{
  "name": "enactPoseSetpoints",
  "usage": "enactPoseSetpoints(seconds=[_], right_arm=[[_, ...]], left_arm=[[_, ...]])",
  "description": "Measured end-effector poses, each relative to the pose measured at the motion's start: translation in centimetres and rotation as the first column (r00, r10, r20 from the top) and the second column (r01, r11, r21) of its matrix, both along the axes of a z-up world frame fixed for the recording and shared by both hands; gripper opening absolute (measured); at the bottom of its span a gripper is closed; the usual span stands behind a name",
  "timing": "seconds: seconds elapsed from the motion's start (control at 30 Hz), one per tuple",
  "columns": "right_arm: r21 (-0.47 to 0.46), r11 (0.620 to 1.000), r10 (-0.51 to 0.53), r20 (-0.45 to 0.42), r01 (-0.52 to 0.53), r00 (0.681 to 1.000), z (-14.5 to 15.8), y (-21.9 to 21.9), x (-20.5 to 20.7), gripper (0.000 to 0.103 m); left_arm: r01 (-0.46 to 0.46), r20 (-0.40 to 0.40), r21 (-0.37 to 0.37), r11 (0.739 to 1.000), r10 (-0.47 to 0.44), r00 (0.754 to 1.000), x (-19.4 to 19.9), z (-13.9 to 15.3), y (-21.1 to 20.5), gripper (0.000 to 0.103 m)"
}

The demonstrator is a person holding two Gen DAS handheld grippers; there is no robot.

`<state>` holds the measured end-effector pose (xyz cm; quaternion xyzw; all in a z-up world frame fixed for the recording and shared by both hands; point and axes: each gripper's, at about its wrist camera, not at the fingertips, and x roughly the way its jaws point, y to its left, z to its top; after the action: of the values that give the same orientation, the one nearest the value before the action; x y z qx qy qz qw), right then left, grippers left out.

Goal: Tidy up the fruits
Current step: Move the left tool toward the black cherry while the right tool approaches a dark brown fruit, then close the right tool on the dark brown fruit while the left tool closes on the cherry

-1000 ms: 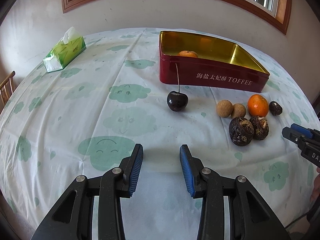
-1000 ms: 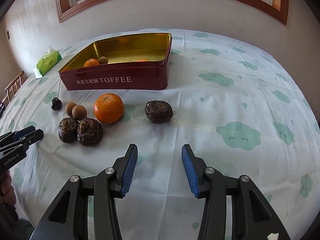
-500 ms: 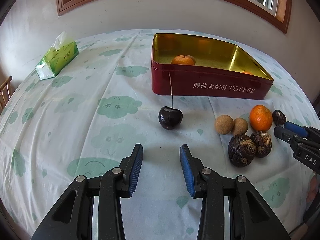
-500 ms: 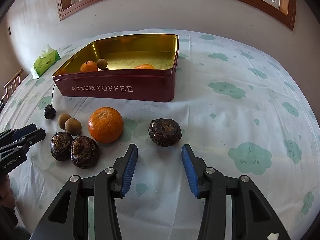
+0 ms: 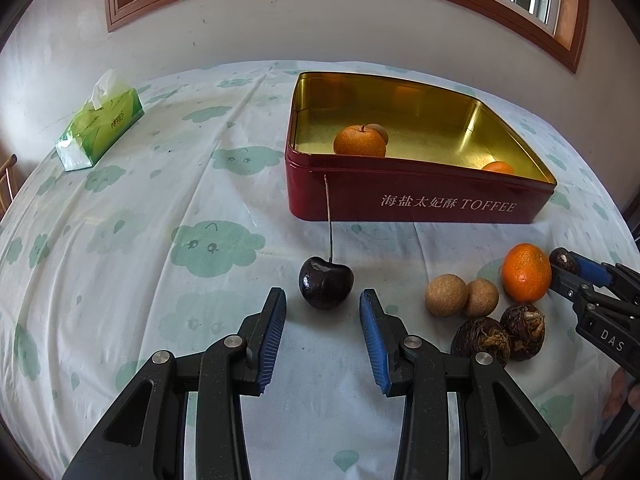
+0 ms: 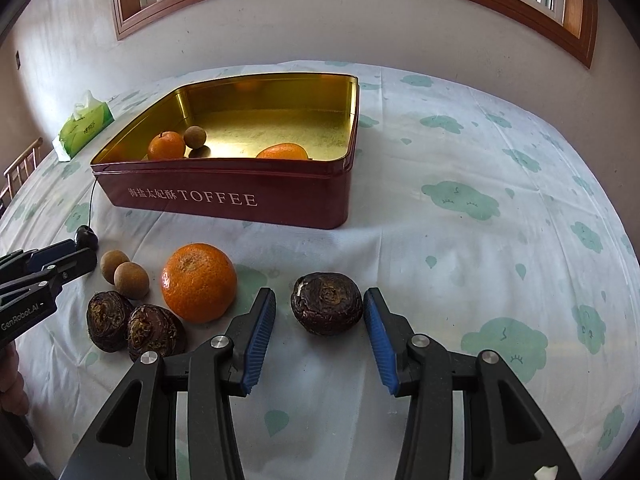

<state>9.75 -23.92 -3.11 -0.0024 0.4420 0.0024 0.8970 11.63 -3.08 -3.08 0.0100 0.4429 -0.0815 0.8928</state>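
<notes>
A dark cherry [image 5: 326,282] with a long stem lies on the cloud-print cloth, just inside the tips of my open left gripper [image 5: 323,300]; neither pad touches it. In the right wrist view a brown water chestnut [image 6: 327,308] sits between the blue pads of my open right gripper [image 6: 319,298], close to the right pad, with a gap at the left one. Behind stands the red toffee tin [image 5: 420,204] holding two oranges and a longan. Loose between the grippers lie an orange [image 6: 199,282], two longans [image 6: 131,280] and two more chestnuts [image 6: 154,332].
A green tissue pack [image 5: 100,128] lies at the far left of the table. A wooden chair back [image 6: 20,168] shows past the left edge. The wall and window sill close off the far side. A hand [image 6: 12,380] holds the left gripper's handle.
Both grippers have moved forward over the cloth. The cherry now sits at the left tips and the chestnut between the right pads. Jaw widths look unchanged.
</notes>
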Motion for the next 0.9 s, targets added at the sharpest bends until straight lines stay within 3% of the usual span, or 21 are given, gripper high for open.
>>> enactPoseSetpoints(seconds=[0.37,0.9], right_arm=[[-0.002,1.0,-0.009,0.013,0.009,1.0,0.08,-0.26,-0.04,0.032],[-0.006,1.0,-0.008,0.015,0.008,1.0,0.15,-0.28,-0.32,0.031]], left_arm=[[-0.01,0.017,0.021,1.0,0.01,1.0,1.03,-0.21,-0.17,0.04],[0.004,0.029,0.039,0.999,-0.005,1.0,0.51,-0.13,-0.55,0.034]])
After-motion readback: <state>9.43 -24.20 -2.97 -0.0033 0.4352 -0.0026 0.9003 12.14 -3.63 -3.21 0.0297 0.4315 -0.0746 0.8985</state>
